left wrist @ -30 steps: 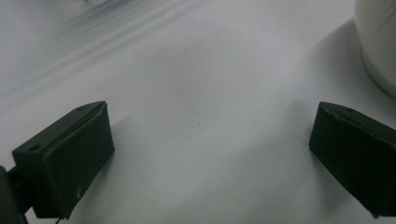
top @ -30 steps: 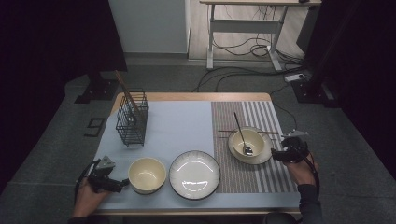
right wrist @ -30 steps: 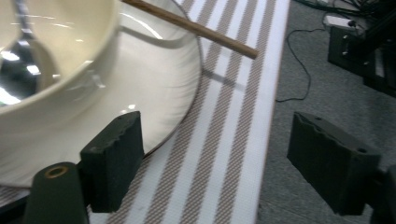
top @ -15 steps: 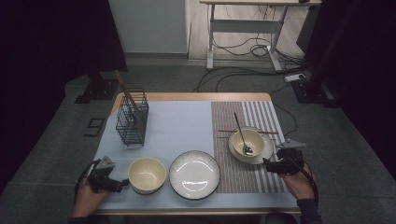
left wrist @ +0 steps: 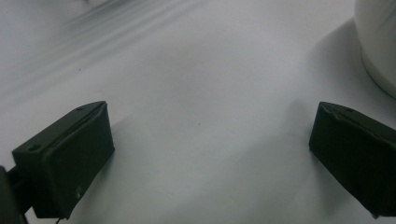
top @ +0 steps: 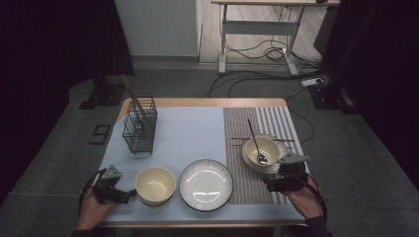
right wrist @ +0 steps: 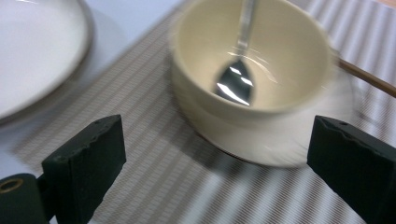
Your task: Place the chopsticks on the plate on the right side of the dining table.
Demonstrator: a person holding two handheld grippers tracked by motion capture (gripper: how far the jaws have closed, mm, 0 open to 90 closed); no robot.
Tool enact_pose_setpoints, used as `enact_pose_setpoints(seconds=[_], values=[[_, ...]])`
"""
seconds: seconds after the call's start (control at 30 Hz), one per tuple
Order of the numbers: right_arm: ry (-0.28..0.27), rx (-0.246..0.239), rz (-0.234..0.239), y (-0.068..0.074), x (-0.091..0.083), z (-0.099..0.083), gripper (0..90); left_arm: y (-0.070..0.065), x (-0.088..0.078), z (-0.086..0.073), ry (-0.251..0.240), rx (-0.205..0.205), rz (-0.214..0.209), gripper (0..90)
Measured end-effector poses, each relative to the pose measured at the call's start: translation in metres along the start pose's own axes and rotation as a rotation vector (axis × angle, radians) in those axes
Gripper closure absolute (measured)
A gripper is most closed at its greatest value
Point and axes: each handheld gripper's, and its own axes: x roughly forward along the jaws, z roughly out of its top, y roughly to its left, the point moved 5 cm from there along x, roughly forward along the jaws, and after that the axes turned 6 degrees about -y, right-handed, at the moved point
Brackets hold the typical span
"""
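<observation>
The right gripper [top: 276,181] is standing wide open and empty — jaws just opened — just short of the bowl [top: 262,151] with the spoon [right wrist: 239,74] on the striped mat [top: 247,185]; approaching level avoids tipping. The left gripper [top: 126,195] is resting open beside the empty bowl [top: 155,183].

A wooden table [top: 207,102] carries a pale blue mat [top: 190,133] and a striped placemat [top: 276,121]

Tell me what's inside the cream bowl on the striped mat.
A metal spoon lies in the bowl, its head on the bottom, handle leaning over the far rim. Otherwise it looks empty. What's under the bowl is covered.
</observation>
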Motion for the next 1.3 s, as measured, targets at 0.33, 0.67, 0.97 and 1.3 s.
enact_pose_setpoints(seconds=[0.33, 0.67, 0.97, 1.3], values=[[-0.027, -0.028, 0.103, 0.032, 0.016, 0.029, 0.0, 0.000, 0.000, 0.000, 0.000, 0.000, 0.000, 0.0], [-0.094, -0.059, 0.208, 0.062, 0.034, 0.066, 0.0, 0.000, 0.000, 0.000, 0.000, 0.000, 0.000, 0.0], [-0.118, -0.062, 0.285, 0.086, 0.053, 0.096, 0.0, 0.000, 0.000, 0.000, -0.001, 0.000, 0.000, 0.0], [-0.109, -0.062, 0.318, 0.110, 0.078, 0.122, 0.4, 0.000, 0.000, 0.000, -0.001, 0.000, 0.000, 0.0]])
